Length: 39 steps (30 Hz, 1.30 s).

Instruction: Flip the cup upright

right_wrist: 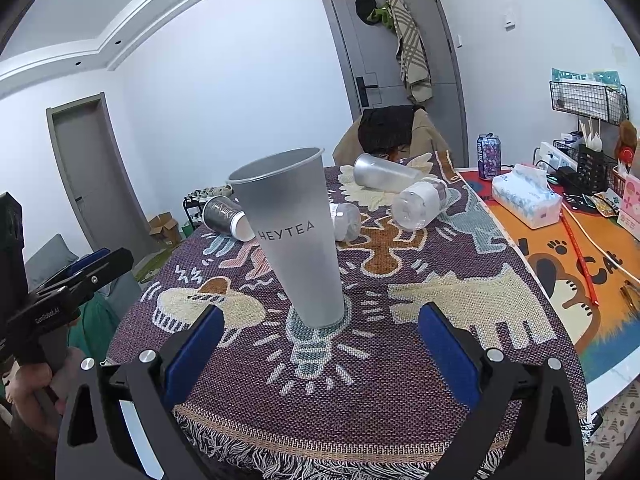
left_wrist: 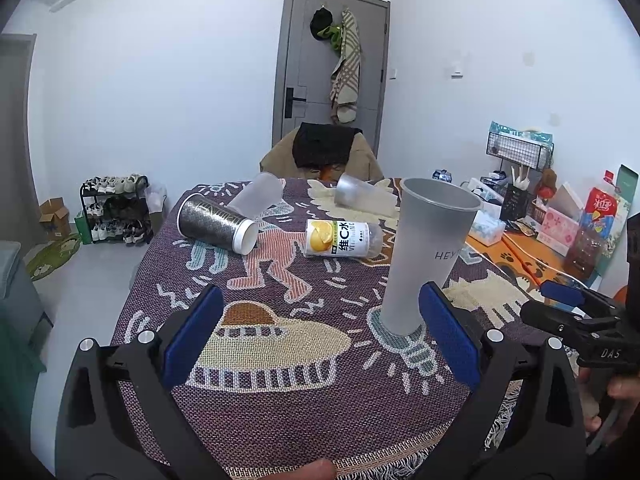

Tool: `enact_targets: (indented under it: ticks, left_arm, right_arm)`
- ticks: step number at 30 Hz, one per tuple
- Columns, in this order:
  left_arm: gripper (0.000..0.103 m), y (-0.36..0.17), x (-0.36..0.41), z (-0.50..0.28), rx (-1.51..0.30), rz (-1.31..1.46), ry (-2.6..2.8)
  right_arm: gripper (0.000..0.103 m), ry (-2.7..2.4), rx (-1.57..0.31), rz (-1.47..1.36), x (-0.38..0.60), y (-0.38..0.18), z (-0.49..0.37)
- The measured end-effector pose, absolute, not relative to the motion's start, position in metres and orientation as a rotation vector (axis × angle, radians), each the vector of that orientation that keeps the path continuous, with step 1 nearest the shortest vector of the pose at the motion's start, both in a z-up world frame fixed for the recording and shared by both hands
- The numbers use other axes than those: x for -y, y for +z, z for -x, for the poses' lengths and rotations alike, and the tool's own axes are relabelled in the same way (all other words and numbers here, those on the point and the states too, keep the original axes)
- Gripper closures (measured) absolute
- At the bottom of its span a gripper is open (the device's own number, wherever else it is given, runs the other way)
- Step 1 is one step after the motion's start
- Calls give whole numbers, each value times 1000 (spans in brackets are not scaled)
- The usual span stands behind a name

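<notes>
One frosted cup point(right_wrist: 294, 236) upright, mouth up

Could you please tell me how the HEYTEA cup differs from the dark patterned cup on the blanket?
The HEYTEA cup stands upright, mouth up; the dark patterned cup lies on its side. The HEYTEA cup is plain frosted grey with lettering; the dark patterned cup has a speckled dark wall and a white rim. The HEYTEA cup stands near both grippers; the dark patterned cup lies farther back. Both rest on the woven blanket.
</notes>
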<state>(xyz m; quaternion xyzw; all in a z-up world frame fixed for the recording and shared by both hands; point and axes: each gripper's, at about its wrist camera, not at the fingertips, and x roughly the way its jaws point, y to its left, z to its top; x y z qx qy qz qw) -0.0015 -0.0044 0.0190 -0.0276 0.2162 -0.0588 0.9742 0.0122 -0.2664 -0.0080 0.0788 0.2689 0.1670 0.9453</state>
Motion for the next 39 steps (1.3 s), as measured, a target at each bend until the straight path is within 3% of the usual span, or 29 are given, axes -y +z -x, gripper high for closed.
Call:
enact_targets:
  ticks: [39]
  left_arm:
    - [6,21,12,6,-424,51,-129]
  right_arm:
    - [8,339,-535,-174,274,-5,-7]
